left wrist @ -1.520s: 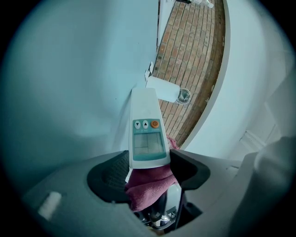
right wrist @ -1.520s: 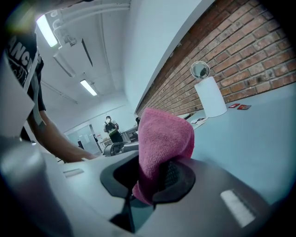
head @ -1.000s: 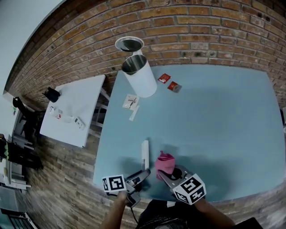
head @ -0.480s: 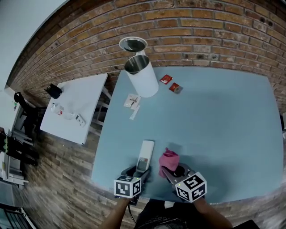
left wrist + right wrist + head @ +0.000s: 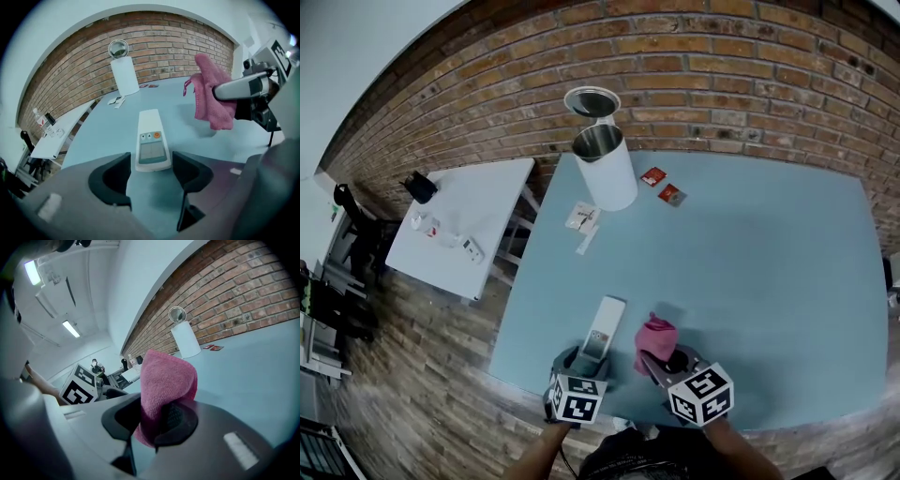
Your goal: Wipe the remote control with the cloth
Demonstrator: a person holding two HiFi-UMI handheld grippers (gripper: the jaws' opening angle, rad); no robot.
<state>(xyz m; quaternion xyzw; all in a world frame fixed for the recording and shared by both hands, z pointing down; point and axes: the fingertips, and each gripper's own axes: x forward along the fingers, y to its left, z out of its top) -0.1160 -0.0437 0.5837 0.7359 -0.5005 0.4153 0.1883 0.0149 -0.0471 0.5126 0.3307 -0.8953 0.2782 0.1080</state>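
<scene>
**Desk:** What does the remote control look like, and where is it?

**Photographer:** The remote control (image 5: 605, 328) (image 5: 152, 140) is a slim white bar lying flat and face up on the pale blue table (image 5: 769, 272), low and left of centre in the head view. Its near end shows a grey screen panel, with two small grey buttons and one orange button above it. That end sits between the spread jaws of the left gripper (image 5: 587, 356) (image 5: 151, 174), with a gap at each side and no pad pressing on it.

**Desk:** And the cloth?

**Photographer:** The pink cloth (image 5: 655, 337) (image 5: 166, 380) is pinched in the right gripper (image 5: 662, 364) (image 5: 154, 420) and stands up in a fold out of its closed jaws. In the left gripper view the cloth (image 5: 212, 96) hangs at upper right, just beside the remote and not touching it.

**Desk:** What else is around?

**Photographer:** Toward the top of the head view, a white cylinder (image 5: 606, 169) with a metal rim stands at the table's far edge, with a round silvery disc (image 5: 592, 101) beyond it. There are two red packets (image 5: 662, 185) to the right of the cylinder and white paper slips (image 5: 581, 220) below it. A white side table (image 5: 478, 202) stands at left, before the brick wall (image 5: 750, 66).
</scene>
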